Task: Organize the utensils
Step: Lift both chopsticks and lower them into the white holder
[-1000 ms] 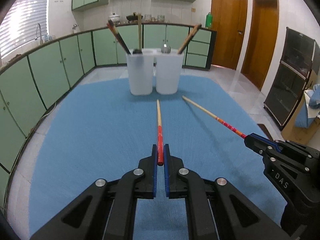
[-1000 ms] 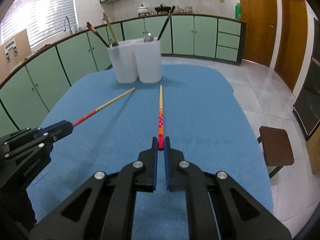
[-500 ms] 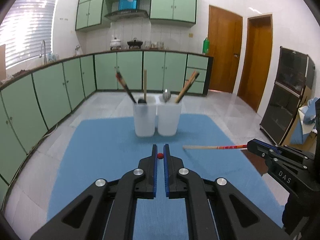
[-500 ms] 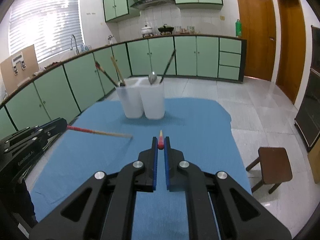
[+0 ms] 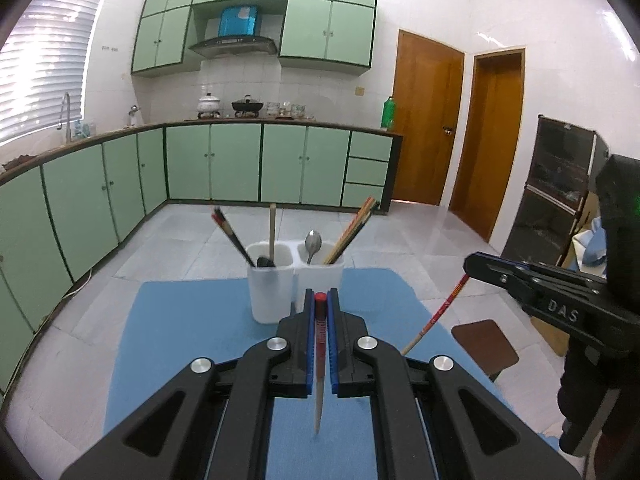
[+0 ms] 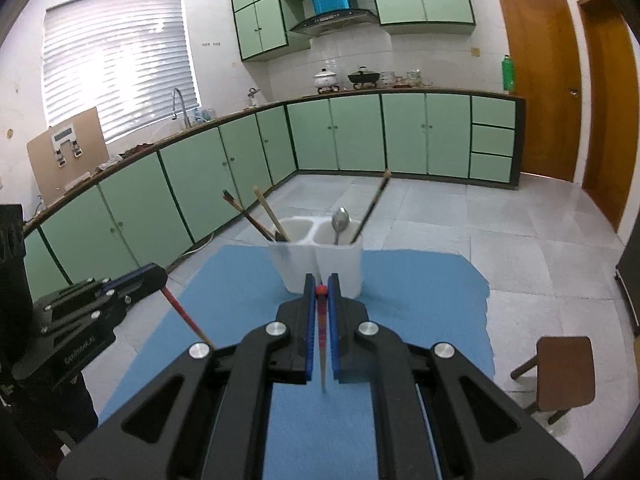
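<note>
My left gripper (image 5: 320, 294) is shut on the red end of a chopstick (image 5: 318, 380), which hangs down between the fingers above the blue mat. My right gripper (image 6: 320, 280) is shut on a matching red-ended chopstick (image 6: 322, 360) that hangs the same way. Each gripper shows in the other's view: the right gripper (image 5: 474, 266) with its chopstick (image 5: 436, 316), the left gripper (image 6: 158, 276) with its chopstick (image 6: 186, 316). Ahead stand two joined white holders (image 5: 270, 292) (image 6: 340, 264). The left one holds dark chopsticks and a wooden handle, the right one a metal spoon (image 5: 312, 242) and wooden chopsticks.
The blue mat (image 5: 180, 340) covers the table, and both holders stand near its far edge. A brown stool (image 6: 564, 372) stands on the tiled floor to the right of the table. Green cabinets line the far walls.
Both grippers have risen, lifting their chopsticks off the mat. The chopsticks, which lay pointing ahead toward the holders, now hang tip down. The holders sit lower in both views.
</note>
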A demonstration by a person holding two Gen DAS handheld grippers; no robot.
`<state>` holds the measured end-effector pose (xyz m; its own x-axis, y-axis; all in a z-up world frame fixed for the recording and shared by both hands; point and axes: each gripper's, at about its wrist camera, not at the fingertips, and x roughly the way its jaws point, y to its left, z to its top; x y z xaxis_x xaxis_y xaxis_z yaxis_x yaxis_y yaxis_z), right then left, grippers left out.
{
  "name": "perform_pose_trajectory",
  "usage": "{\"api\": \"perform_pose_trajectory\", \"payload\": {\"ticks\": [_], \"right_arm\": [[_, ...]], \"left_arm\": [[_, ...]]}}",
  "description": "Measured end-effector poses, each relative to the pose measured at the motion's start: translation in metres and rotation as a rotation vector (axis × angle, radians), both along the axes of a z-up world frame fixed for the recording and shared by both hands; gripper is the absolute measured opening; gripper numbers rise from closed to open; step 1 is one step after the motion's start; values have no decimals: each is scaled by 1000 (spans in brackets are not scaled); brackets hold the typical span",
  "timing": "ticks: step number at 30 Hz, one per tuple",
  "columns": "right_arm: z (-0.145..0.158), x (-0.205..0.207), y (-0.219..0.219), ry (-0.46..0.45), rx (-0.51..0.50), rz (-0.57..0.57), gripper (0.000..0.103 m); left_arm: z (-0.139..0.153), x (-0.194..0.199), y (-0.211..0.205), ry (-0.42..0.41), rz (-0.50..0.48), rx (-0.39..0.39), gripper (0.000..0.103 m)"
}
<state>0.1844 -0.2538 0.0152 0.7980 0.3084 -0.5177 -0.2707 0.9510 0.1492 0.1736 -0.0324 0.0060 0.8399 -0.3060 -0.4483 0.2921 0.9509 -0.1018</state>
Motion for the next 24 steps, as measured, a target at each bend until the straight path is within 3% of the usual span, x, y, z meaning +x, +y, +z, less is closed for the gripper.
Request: {"api": "perform_pose_trajectory", "payload": {"ticks": [13,19,24], "right_arm": [[82,65,10,-139,-7,12,5],[99,105,8,-169,-3,-20,5],[95,135,7,-173,-11,-39,5]], "left_arm": [[74,47,17,-176,22,-25,6],[111,84,10,-253,14,-60,6],[115,118,-8,-280,17,-28,6]]}}
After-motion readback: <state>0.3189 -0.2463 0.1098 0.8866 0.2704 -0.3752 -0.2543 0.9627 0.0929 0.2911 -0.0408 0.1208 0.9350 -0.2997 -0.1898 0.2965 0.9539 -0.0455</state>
